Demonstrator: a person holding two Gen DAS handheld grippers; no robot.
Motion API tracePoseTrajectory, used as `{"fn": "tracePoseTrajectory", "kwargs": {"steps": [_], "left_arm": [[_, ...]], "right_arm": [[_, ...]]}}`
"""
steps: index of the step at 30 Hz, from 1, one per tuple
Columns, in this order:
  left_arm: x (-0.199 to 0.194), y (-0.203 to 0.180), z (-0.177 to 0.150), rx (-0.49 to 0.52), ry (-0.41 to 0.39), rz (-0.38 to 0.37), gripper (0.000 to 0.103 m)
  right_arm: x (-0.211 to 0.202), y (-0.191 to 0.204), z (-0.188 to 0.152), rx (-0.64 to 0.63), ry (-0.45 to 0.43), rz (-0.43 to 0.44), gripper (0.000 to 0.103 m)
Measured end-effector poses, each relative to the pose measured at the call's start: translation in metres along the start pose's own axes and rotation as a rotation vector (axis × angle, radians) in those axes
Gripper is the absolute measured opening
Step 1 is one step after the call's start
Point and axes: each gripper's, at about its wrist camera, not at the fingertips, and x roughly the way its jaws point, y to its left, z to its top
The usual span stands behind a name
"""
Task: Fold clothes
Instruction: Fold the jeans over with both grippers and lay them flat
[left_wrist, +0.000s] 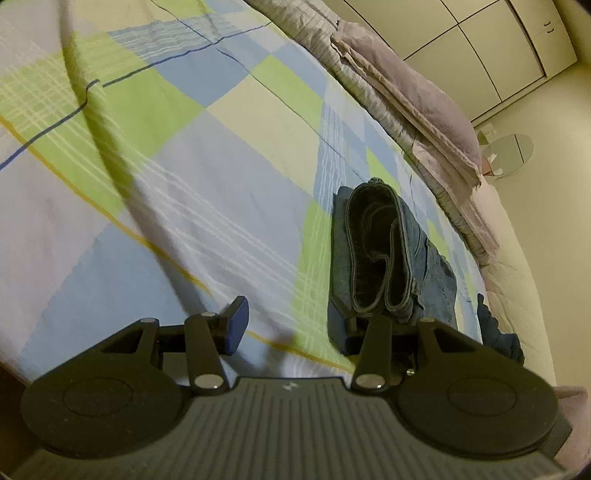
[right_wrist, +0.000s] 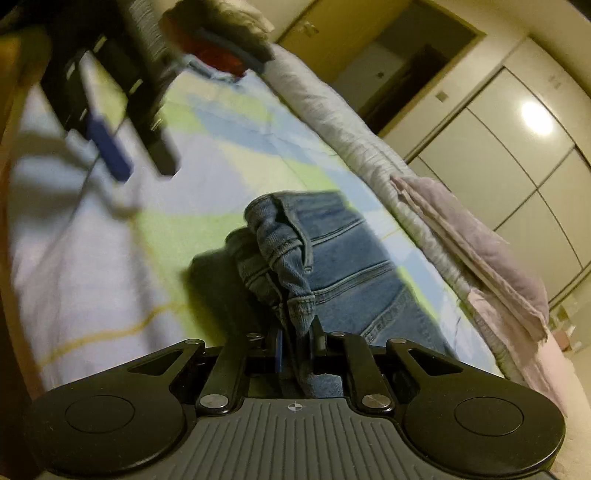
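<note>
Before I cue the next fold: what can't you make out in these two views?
- Right wrist view: the left gripper is motion-blurred; its opening is unreadable there.
- Right wrist view: the right gripper covers the pinched edge of the blue denim jeans.
- Left wrist view: the jeans' near end is hidden behind that gripper's finger.

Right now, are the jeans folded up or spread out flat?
Folded. The jeans lie in a compact stack on the bed sheet, layered hems facing the left gripper. The right gripper pinches one denim edge.
</note>
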Motion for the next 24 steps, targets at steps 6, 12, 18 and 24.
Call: {"fn": "tracePoseTrajectory", "kwargs": {"steps": [6, 12, 18, 24], "left_arm": [[0.003, -0.008, -0.005, 0.018, 0.015, 0.013, 0.041], [-0.007, -0.037, -0.009, 0.129, -0.009, 0.011, 0.040], [-0.016, -0.097, -0.012, 0.374, -0.084, -0.025, 0.017], [0.022, -0.141, -0.023, 0.609, -0.062, 0.063, 0.010]], "right_arm": [[0.007, 0.008, -0.005, -0.010, 0.024, -0.008, 0.020], [-0.027, -0.030, -0.016, 0.274, -0.010, 0.006, 0.062], [-0.064, -0.102, -0.063, 0.817, 0.038, -0.037, 0.059], [-0.072, -0.161, -0.124, 1.193, 0.097, -0.089, 0.046]]}}
